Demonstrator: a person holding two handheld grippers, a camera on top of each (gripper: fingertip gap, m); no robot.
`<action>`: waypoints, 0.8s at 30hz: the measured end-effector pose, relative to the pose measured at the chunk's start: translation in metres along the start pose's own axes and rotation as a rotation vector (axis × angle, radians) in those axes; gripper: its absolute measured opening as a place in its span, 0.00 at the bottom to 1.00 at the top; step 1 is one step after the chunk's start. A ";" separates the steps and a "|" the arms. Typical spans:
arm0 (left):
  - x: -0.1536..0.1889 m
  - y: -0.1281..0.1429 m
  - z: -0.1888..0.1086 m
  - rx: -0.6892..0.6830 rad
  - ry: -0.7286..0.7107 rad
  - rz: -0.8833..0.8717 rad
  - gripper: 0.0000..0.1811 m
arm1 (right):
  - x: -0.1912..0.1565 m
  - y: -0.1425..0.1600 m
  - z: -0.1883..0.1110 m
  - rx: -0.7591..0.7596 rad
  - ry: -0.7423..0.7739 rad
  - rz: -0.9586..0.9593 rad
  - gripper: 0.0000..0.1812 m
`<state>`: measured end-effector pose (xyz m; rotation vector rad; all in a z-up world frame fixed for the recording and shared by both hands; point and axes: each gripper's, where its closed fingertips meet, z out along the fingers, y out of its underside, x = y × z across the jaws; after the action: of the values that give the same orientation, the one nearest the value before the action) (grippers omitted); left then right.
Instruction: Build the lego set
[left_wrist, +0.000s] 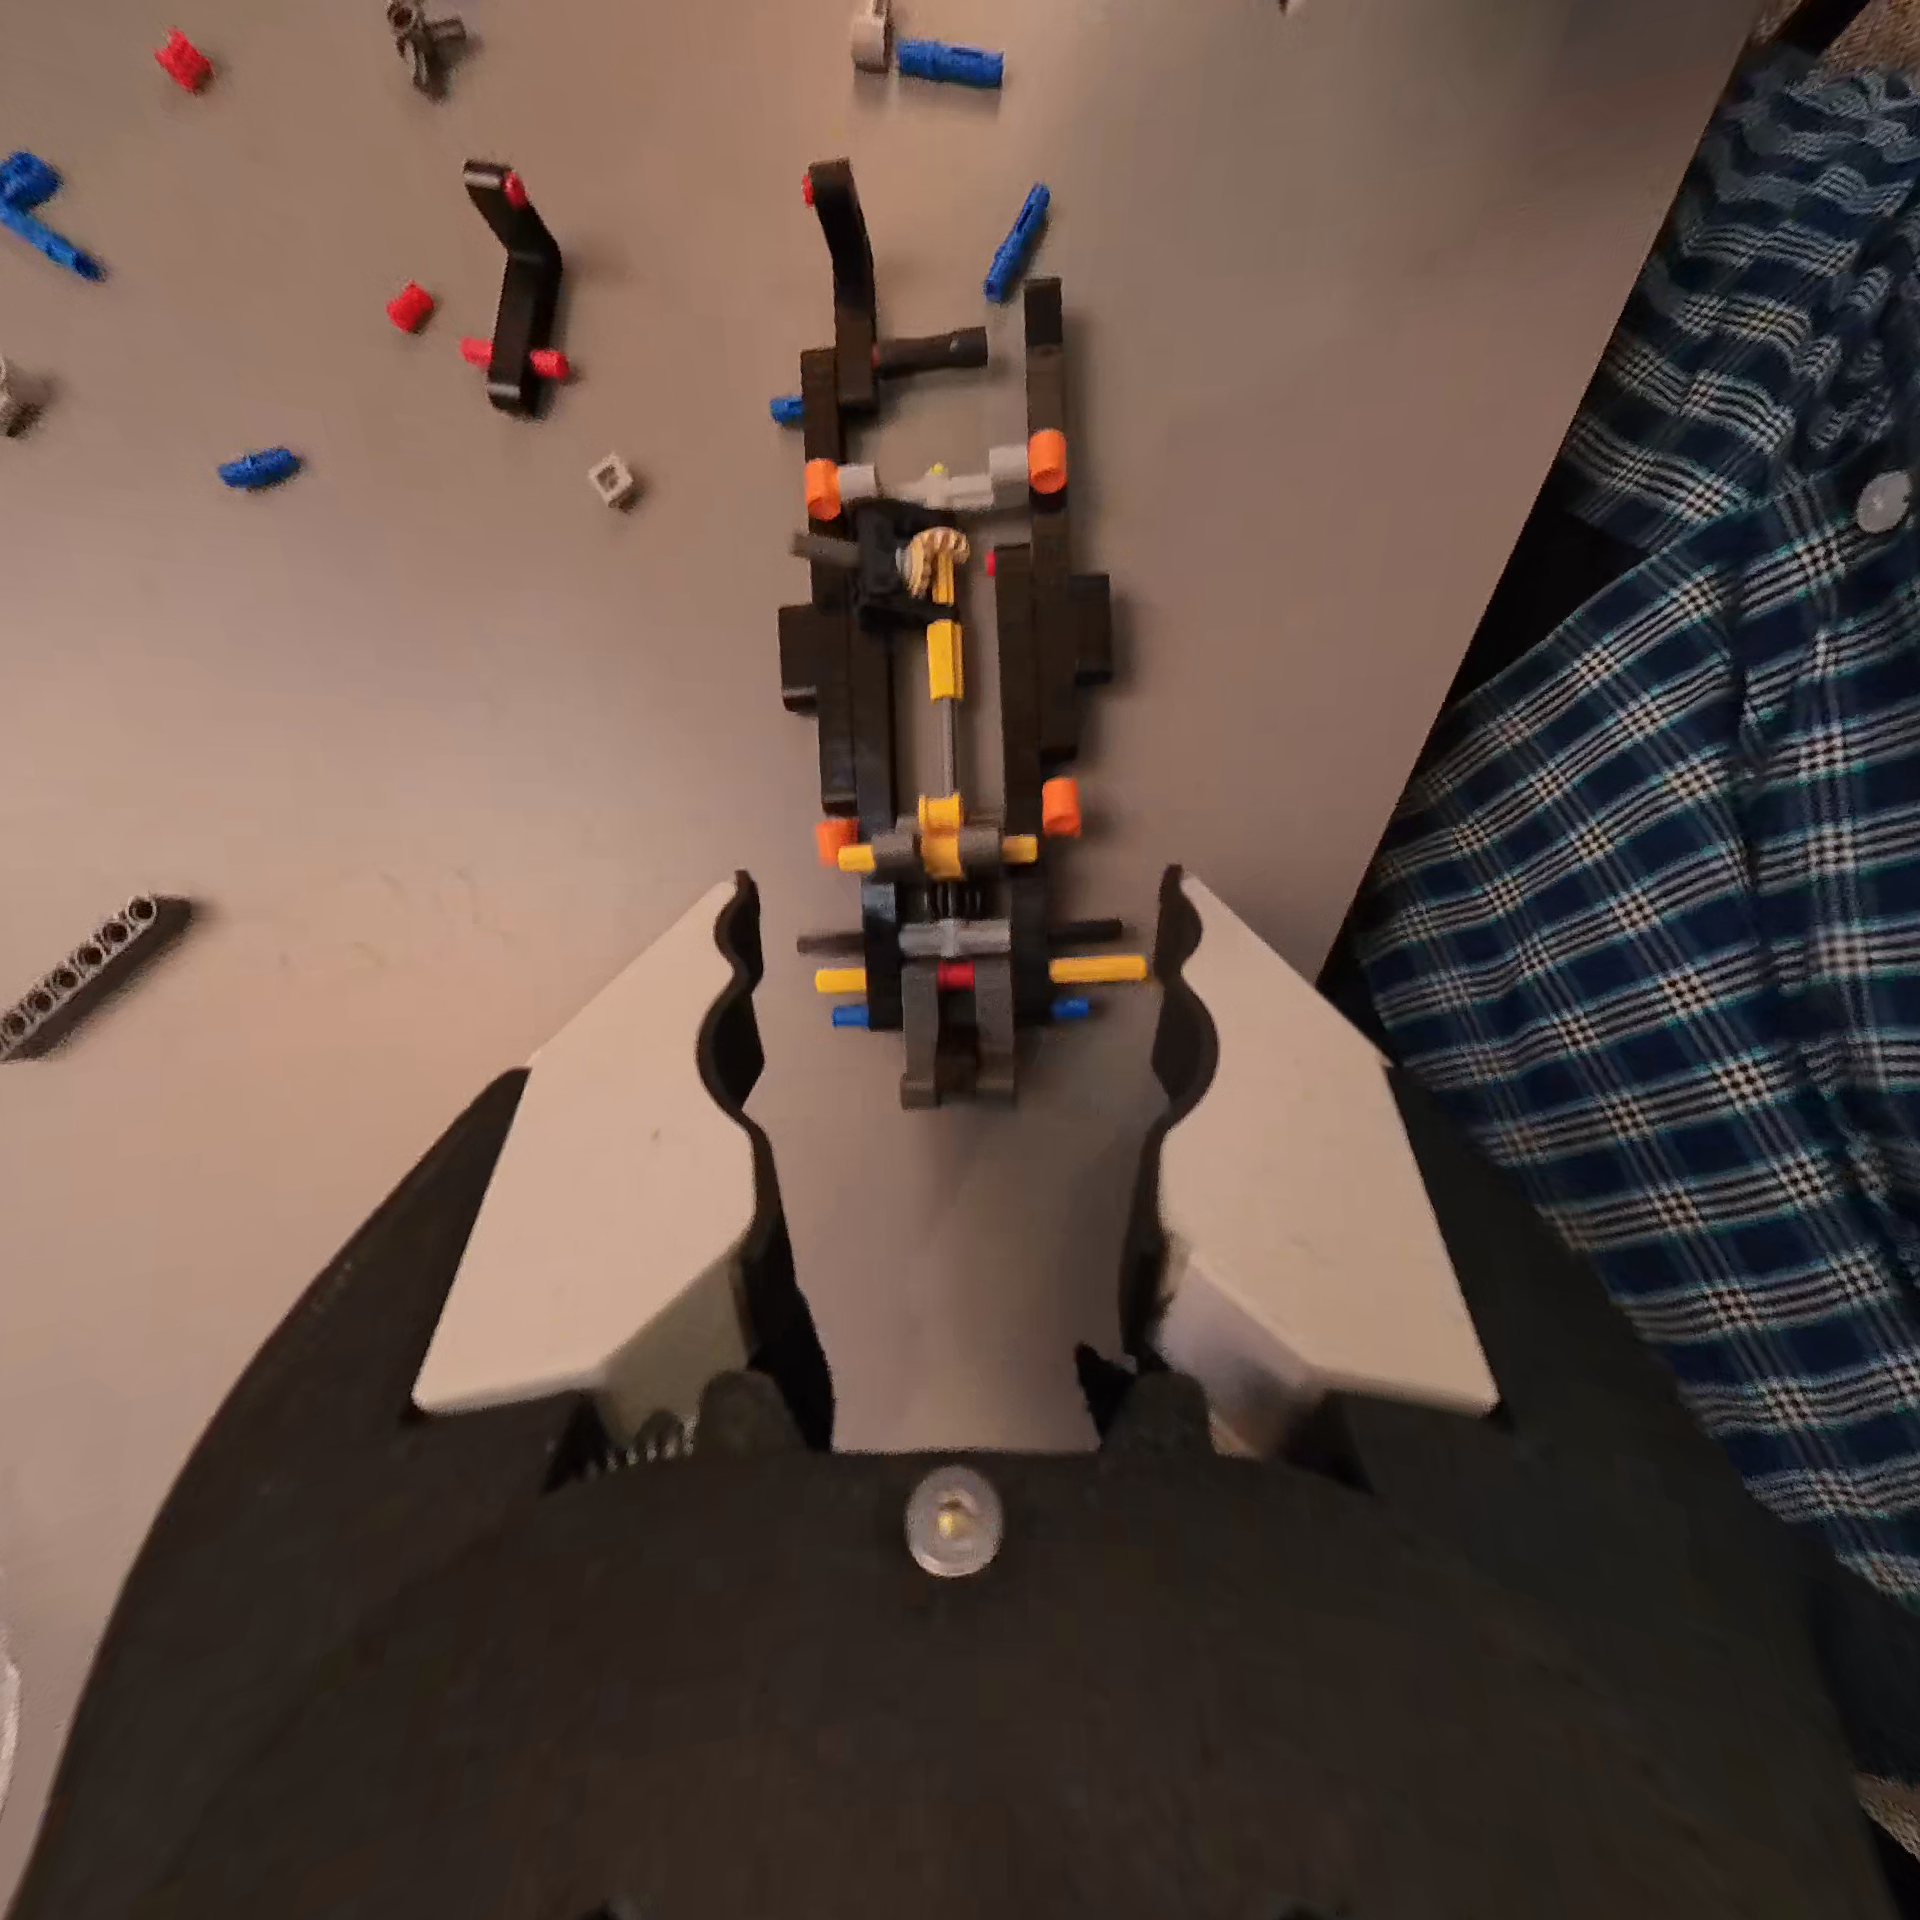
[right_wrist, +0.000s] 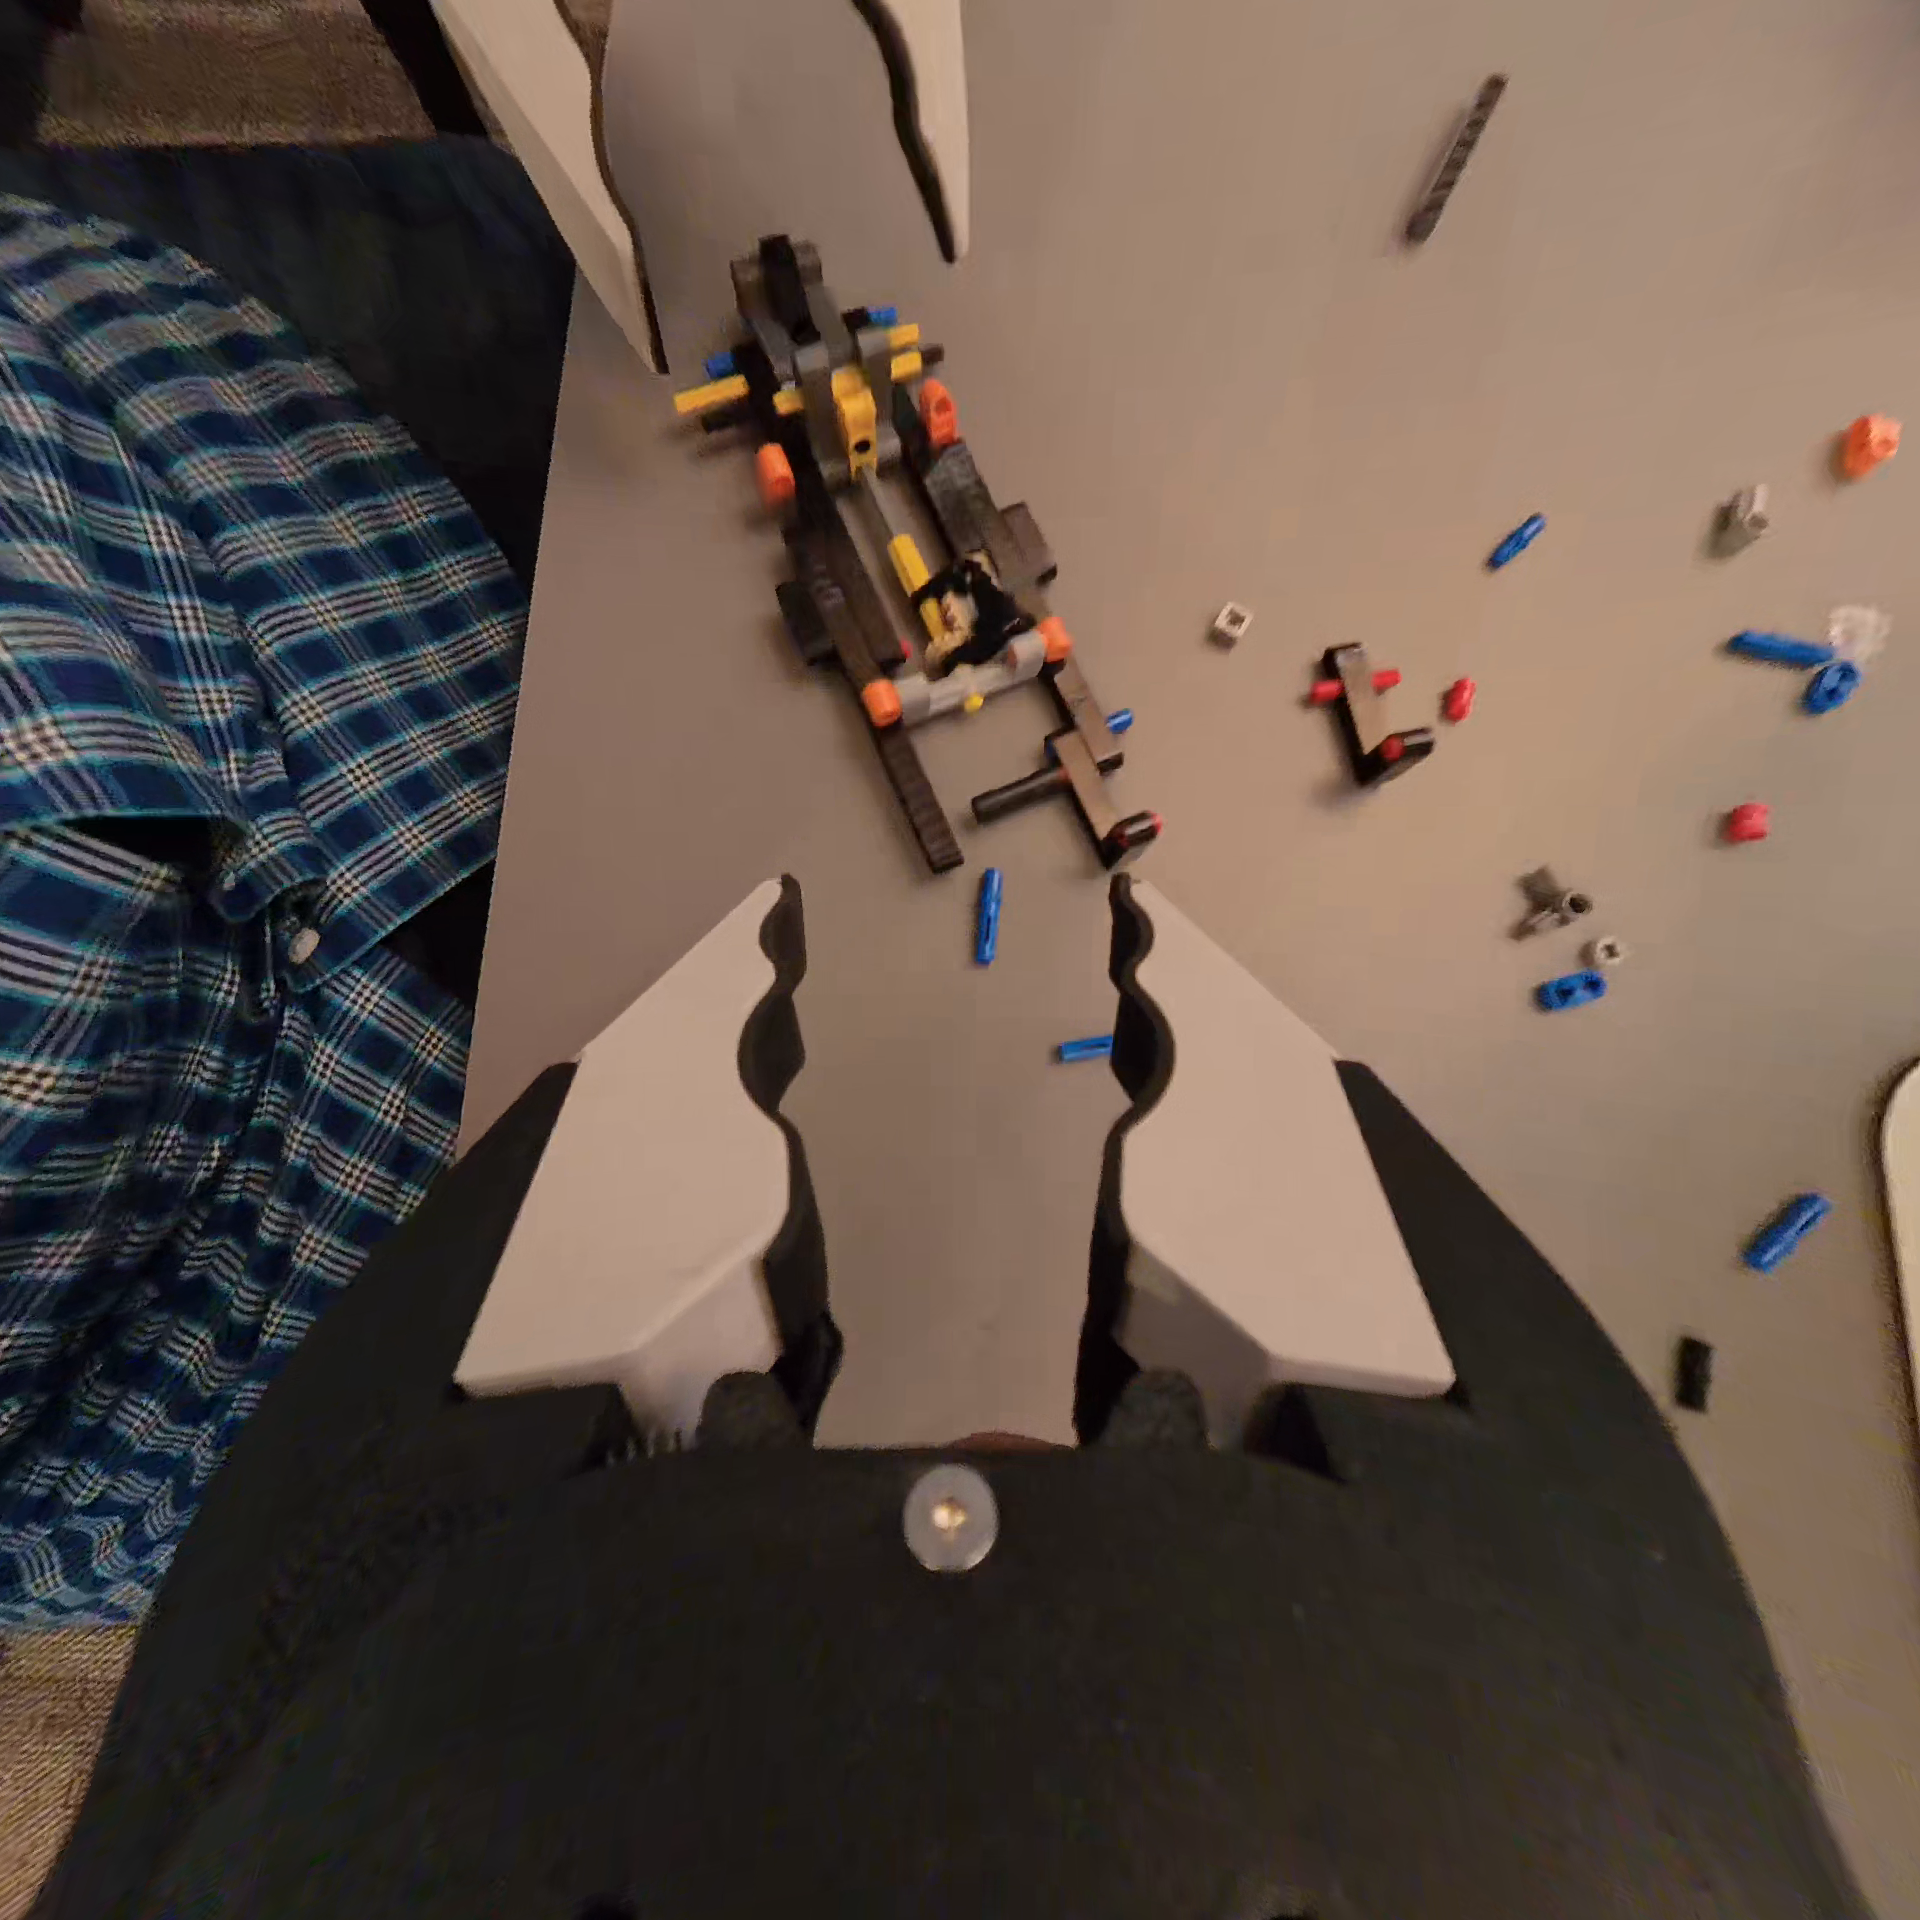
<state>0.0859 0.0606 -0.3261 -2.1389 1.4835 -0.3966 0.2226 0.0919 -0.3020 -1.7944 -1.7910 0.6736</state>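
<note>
The left gripper (left_wrist: 956, 883) is spread wide, empty, its tips flanking the near end of the lego frame (left_wrist: 940, 665) at frame centre on the grey table (left_wrist: 416, 727). The right gripper (right_wrist: 956, 883) is also spread and empty, below the frame's far end. A blue pin (right_wrist: 987, 914) lies between its tips. Loose pieces scatter right: a black bent beam (right_wrist: 1366, 717), a red bush (right_wrist: 1745, 823), a grey beam (right_wrist: 1455, 156). A plaid shirt (right_wrist: 208, 623) fills the left.
</note>
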 end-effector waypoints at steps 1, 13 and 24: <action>0.000 -0.003 0.003 -0.006 0.000 0.010 0.41 | -0.002 0.004 0.001 -0.006 0.000 0.004 0.31; -0.001 -0.014 0.035 -0.129 0.055 0.041 0.43 | 0.005 0.026 0.009 -0.008 0.044 0.048 0.21; -0.006 0.001 0.036 -0.192 0.057 0.011 0.32 | 0.025 0.046 0.004 -0.010 0.101 0.112 0.11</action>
<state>0.1008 0.0742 -0.3567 -2.2833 1.6220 -0.3249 0.2542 0.1170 -0.3358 -1.9120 -1.6404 0.6068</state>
